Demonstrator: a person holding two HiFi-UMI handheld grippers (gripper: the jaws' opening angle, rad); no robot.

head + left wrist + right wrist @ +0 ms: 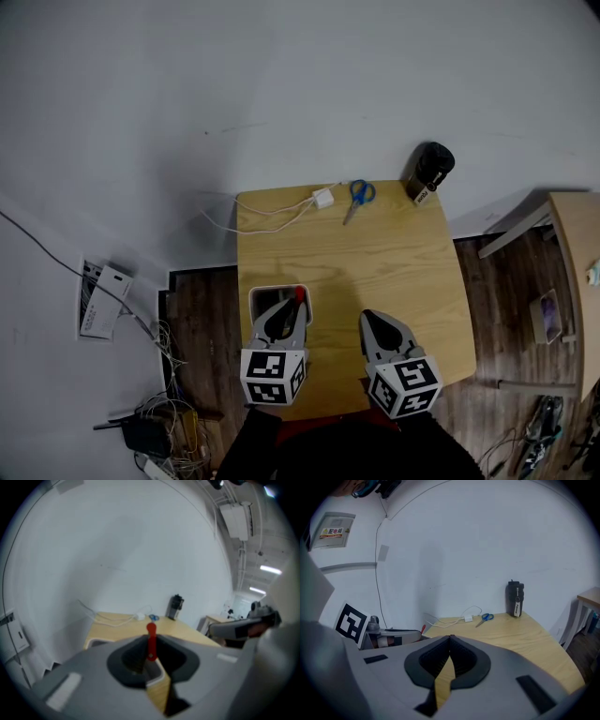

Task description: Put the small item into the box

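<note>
A small red item (300, 292) (151, 641) sticks up from the tips of my left gripper (292, 306) (150, 656), which is shut on it. The gripper hangs over a white box (256, 296) (95, 642) at the near left of the wooden table (375, 253); part of the box's rim shows below the jaws. My right gripper (367, 319) (450, 638) is shut with nothing in it, above the table just right of the box. In the right gripper view the left gripper (389, 637) shows at the left.
At the table's far edge lie blue-handled scissors (358, 196) (485, 618), a white charger (323, 198) (467, 618) with its cable, and a black bottle (430, 169) (515, 598) at the far right corner. Cables and a power strip (155, 441) lie on the floor to the left.
</note>
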